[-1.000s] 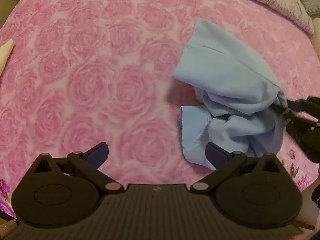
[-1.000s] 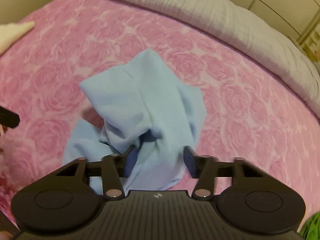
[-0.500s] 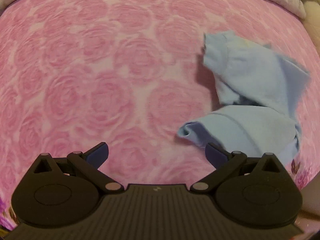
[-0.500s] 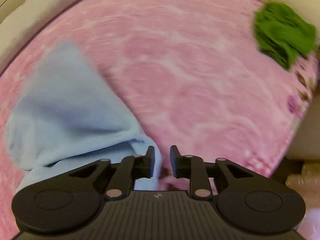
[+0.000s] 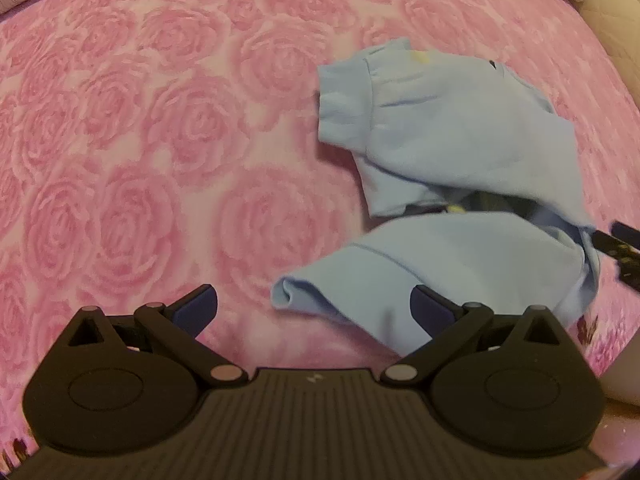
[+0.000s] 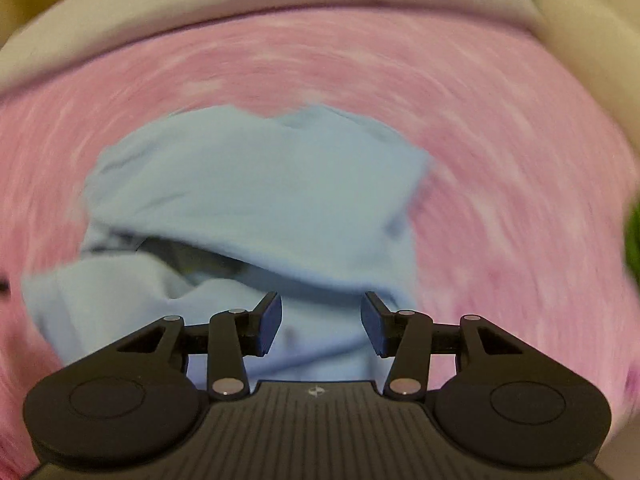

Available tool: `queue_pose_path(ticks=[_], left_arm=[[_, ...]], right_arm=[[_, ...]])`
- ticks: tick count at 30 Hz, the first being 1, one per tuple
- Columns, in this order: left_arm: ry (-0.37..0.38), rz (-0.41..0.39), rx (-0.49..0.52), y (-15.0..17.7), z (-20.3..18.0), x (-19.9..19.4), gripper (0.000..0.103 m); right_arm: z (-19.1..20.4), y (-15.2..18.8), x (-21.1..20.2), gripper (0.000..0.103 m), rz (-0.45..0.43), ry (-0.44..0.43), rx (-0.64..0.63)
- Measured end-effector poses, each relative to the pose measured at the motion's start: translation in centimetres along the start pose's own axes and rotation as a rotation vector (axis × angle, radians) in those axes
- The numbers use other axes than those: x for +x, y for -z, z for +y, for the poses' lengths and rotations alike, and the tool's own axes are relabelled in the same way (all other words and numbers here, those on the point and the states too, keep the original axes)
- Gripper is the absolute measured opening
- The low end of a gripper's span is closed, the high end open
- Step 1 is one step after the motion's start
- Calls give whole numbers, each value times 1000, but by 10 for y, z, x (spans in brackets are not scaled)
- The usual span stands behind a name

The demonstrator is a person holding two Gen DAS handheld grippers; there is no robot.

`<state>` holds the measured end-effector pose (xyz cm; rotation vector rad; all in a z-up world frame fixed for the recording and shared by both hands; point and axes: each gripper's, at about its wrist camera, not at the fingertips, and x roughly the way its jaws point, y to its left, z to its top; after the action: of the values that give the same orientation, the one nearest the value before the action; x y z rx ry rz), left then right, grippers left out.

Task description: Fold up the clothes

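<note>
Dim warm light; right view smeared (perhaps motion), edges bowed.

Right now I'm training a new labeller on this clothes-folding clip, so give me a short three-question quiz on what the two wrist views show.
1. True or false: the light blue garment lies flat and neatly folded on the pink rose bedspread.
2. Which gripper is gripping cloth? A) left gripper B) right gripper C) neither
3. Fill in: at the right edge of the right wrist view, a blurred ____ item shows.

Key:
1. False: it is crumpled, with a ribbed cuff sticking out.
2. C: the left is wide open; the right's jaws are opening, their pads clear of the cloth.
3. Green.
</note>
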<state>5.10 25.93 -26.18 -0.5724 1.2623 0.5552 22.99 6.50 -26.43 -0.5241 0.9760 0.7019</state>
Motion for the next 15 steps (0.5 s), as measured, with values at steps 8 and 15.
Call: queue_pose_path(ticks=[8, 15], left_arm=[[-47, -11, 29, -14, -9, 15, 98], [-72, -29, 68, -36, -33, 24, 93]], right_arm=[[81, 2, 45, 11, -114, 74, -596], [-59, -42, -6, 0, -256, -246, 168]])
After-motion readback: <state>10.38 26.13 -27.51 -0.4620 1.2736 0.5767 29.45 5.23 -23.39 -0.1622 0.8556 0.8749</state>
